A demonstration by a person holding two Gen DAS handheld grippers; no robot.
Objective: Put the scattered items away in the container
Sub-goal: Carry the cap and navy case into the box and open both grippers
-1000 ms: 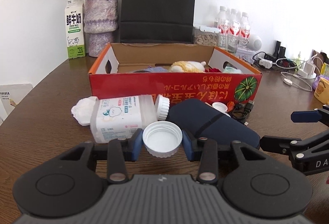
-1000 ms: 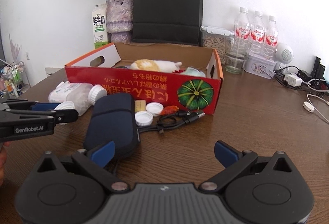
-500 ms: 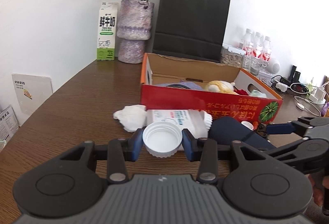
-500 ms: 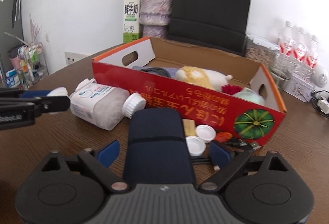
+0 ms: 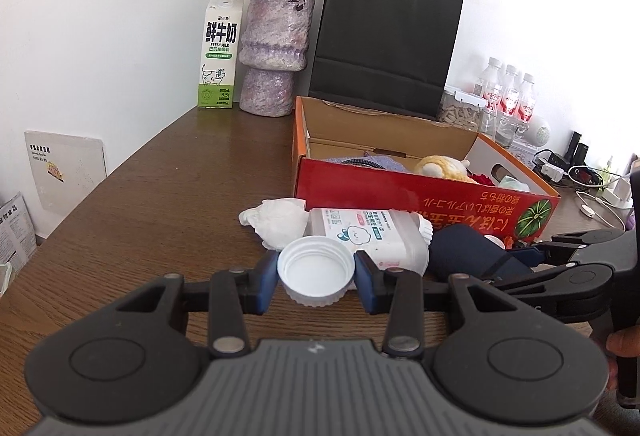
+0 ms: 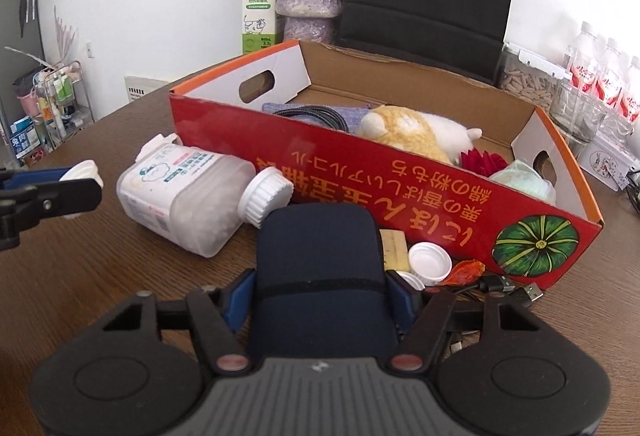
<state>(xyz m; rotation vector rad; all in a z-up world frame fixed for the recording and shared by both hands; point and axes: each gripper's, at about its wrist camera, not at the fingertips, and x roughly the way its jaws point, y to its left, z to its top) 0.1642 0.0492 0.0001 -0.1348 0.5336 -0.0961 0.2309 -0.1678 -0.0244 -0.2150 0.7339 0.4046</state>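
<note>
A dark wooden worktop [image 5: 160,196] runs to a white wall in the left wrist view, with a milk carton [image 5: 219,52] and a vase [image 5: 276,52] at the back. Our left gripper [image 5: 316,272] has its jaws clenched on a white cap [image 5: 316,270], held above the worktop just before a lying plastic jar [image 5: 372,240] and crumpled tissue [image 5: 280,222]. The red box [image 5: 420,192] stands beyond both. The pinch is only on the cap's rim, so we judge it could pop out if we tilt it on the way over.

In the right wrist view the same worktop [image 6: 100,276] carries the box [image 6: 360,164], already holding a plush toy [image 6: 408,132]. Our right gripper [image 6: 320,300] is closing its jaws around a navy case [image 6: 320,256], its pads at the sides; whether they press yet we cannot tell. The case looks soft and long, so we expect it may sag or twist. Small caps [image 6: 430,262] and a cable [image 6: 504,286] lie just beside it and could be dragged along.
</note>
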